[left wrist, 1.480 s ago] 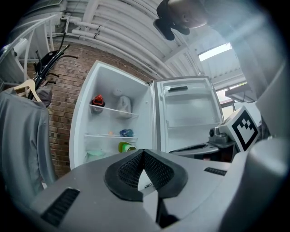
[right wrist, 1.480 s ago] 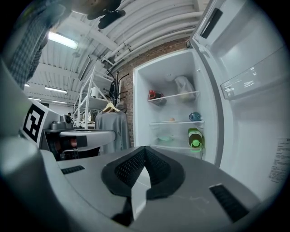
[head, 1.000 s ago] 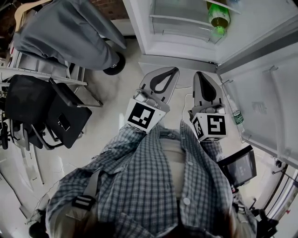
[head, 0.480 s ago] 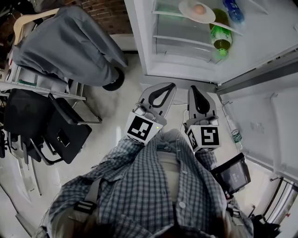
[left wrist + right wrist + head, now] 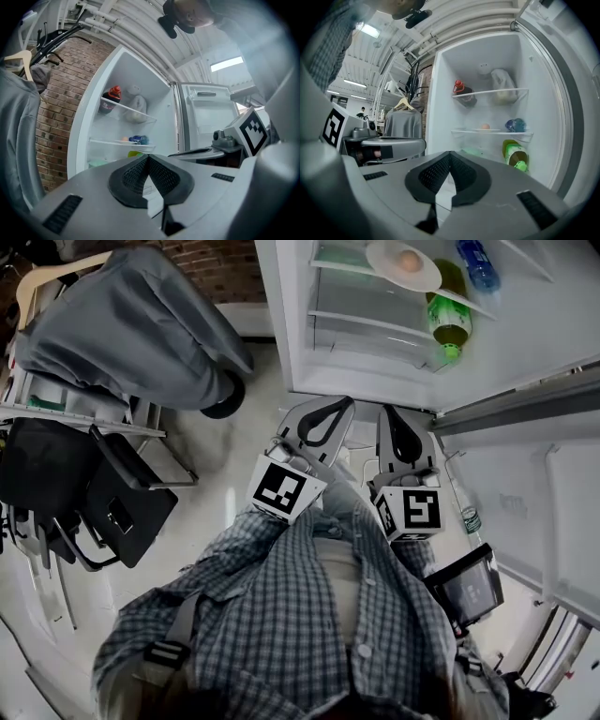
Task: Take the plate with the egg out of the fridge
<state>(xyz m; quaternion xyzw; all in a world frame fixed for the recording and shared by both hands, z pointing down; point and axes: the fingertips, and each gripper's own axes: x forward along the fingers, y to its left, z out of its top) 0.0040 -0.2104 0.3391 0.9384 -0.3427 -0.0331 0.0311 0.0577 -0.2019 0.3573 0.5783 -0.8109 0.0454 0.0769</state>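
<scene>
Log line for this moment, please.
fridge: open; plate with egg: on shelf, untouched; left gripper: jaws shut, empty; right gripper: jaws shut, empty

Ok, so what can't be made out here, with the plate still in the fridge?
Head view: fridge top shelf cut off by the upper edge.
Left gripper view: plate too small to separate from its shelf; the left tool, shut, hides the lower fridge.
Right gripper view: plate edge-on, only the egg shows; the right tool, shut, covers the fridge bottom.
Green bottle: label too small to read in any view.
</scene>
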